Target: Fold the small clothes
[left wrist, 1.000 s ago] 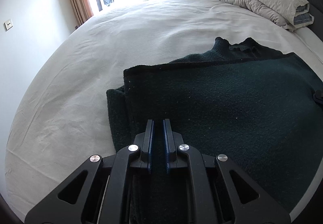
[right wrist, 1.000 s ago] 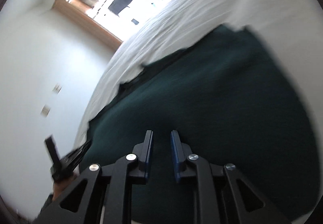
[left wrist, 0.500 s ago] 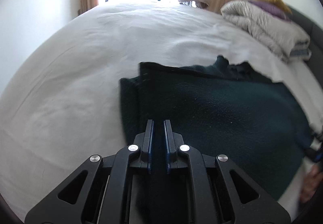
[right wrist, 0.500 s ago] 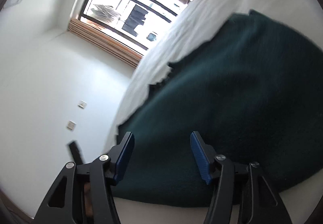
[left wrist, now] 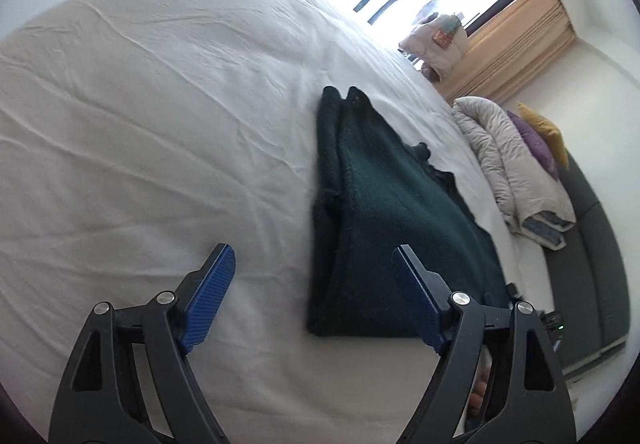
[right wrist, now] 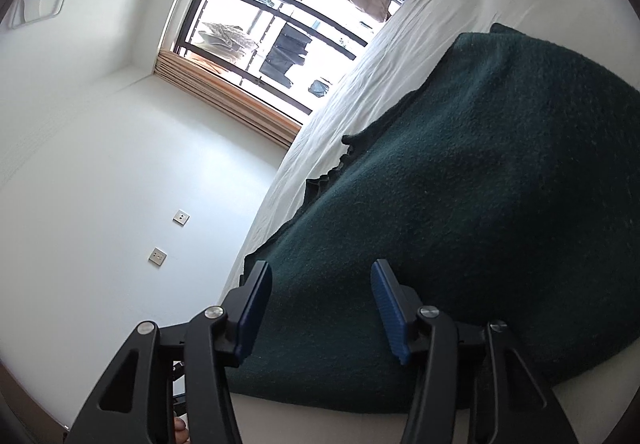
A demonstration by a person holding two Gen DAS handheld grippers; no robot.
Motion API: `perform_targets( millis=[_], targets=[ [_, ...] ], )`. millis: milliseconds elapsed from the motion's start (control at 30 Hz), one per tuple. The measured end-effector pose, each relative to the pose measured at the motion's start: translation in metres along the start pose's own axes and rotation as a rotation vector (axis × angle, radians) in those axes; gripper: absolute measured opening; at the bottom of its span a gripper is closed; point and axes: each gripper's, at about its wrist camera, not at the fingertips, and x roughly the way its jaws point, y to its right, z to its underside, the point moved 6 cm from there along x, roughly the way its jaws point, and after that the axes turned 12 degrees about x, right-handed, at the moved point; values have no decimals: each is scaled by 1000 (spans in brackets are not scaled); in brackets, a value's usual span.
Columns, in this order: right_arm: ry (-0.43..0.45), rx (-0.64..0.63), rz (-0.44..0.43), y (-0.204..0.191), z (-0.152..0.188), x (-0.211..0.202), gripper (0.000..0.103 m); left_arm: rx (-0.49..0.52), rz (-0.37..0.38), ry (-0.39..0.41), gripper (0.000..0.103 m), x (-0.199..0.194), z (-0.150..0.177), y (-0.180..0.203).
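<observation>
A dark green knitted garment (left wrist: 392, 212) lies folded flat on the white bed sheet (left wrist: 160, 124), its ruffled collar on the far side. My left gripper (left wrist: 312, 250) hovers over the garment's near left corner with its jaws opening wide. The left blue pad (left wrist: 208, 296) is over bare sheet, the other at the knit's edge, and neither presses on anything. In the right wrist view the garment (right wrist: 480, 184) fills the right half. My right gripper (right wrist: 320, 264) stands open just above its near edge, with the knit below the gap but not pinched.
A rolled grey duvet (left wrist: 512, 172) with a purple pillow (left wrist: 536, 144) and a yellow pillow (left wrist: 548, 128) sits at the bed's head, against a dark headboard (left wrist: 596, 244). A bright window (right wrist: 280, 24) with curtains lies beyond. A white wall (right wrist: 120, 204) runs along the bed's side.
The left gripper went from shut on top of the garment to wide open, sliding off toward its left edge and rolling. The right gripper opened from nearly shut and then held still.
</observation>
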Motion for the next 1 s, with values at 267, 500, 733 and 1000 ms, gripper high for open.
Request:
perform_targets(
  millis=[267, 500, 733, 1000],
  targets=[
    [6, 15, -14, 0, -1, 4, 52, -35, 141, -132, 79, 47, -30, 0],
    [8, 18, -22, 1, 1, 1, 51, -41, 160, -177, 78, 83, -45, 8],
    [8, 18, -22, 1, 1, 3, 50, -61, 215, -201, 49, 100, -43, 15],
    [12, 27, -37, -4, -2, -1, 50, -196, 272, -211, 27, 112, -40, -4]
  ],
)
